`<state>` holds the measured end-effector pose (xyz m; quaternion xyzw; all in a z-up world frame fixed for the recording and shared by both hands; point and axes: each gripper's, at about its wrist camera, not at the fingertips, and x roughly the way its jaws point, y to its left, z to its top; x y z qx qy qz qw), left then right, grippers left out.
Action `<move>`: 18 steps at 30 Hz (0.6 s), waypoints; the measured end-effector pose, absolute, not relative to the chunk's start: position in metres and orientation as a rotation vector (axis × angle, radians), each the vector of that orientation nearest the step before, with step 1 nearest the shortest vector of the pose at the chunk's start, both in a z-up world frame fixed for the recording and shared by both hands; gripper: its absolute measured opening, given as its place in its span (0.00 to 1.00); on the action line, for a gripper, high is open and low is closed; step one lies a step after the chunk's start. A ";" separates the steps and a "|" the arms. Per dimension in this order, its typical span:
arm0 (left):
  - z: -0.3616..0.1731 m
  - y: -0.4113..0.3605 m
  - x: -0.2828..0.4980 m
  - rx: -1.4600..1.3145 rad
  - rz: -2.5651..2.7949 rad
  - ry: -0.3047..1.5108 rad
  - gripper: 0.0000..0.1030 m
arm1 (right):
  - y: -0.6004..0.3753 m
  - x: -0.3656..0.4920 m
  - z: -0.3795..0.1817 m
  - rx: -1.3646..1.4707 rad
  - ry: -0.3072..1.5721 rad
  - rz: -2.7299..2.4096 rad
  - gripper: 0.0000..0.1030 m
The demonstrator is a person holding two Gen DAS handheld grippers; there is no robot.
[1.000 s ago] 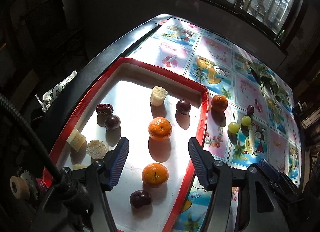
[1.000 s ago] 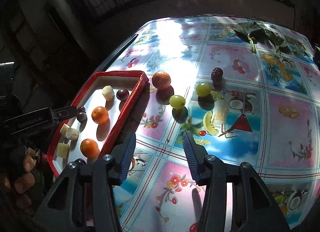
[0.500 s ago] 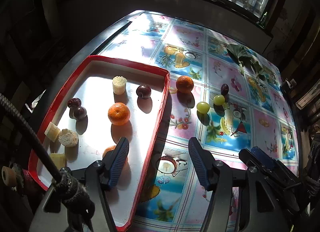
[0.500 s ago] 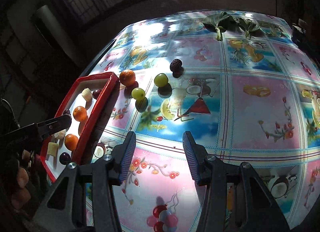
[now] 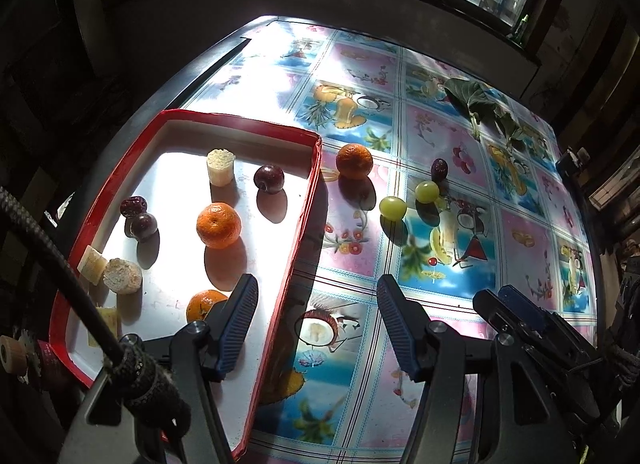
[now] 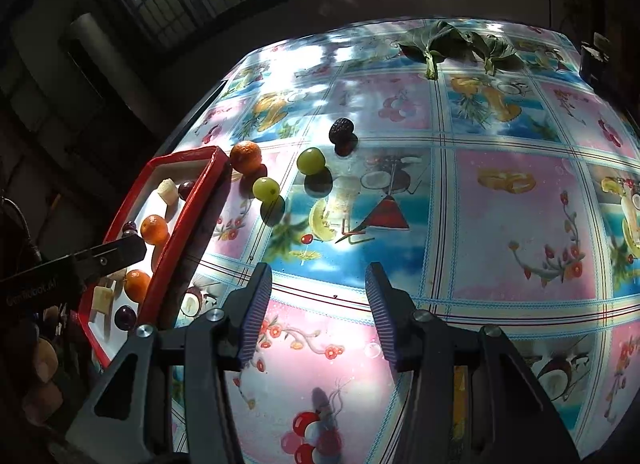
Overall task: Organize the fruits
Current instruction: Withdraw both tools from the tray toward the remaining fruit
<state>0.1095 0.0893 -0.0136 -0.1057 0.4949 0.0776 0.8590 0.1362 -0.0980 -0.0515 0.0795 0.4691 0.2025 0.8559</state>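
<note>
Most fruit already sits in the red tray [image 5: 304, 199], while an orange [image 5: 354, 160], two green grapes [image 5: 393, 207] and a dark date [image 5: 439, 169] wait on the desk [image 6: 520, 223]; both grippers' fingers [image 5: 240, 320] hang released and empty.

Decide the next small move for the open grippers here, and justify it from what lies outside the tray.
Probably reach the left gripper to the orange just outside the tray: both grippers are empty, and it lies nearest the rim.
</note>
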 end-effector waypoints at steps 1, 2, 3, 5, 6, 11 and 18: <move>-0.014 0.088 0.110 -0.221 0.161 1.040 0.60 | -0.099 0.137 -0.052 0.168 0.987 0.424 0.49; -0.015 0.088 0.111 -0.221 0.159 1.041 0.60 | -0.099 0.138 -0.052 0.167 0.987 0.422 0.49; -0.015 0.087 0.111 -0.220 0.156 1.043 0.60 | -0.099 0.139 -0.052 0.166 0.987 0.420 0.49; -0.017 0.086 0.113 -0.221 0.149 1.045 0.60 | -0.100 0.142 -0.052 0.167 0.987 0.417 0.49; -0.018 0.085 0.114 -0.220 0.145 1.044 0.60 | -0.100 0.144 -0.052 0.167 0.986 0.414 0.49; -0.020 0.079 0.123 -0.206 0.115 1.031 0.60 | -0.097 0.163 -0.050 0.171 0.976 0.395 0.49; -0.032 0.067 0.151 -0.164 0.086 1.021 0.60 | -0.081 0.217 -0.048 0.208 0.977 0.353 0.49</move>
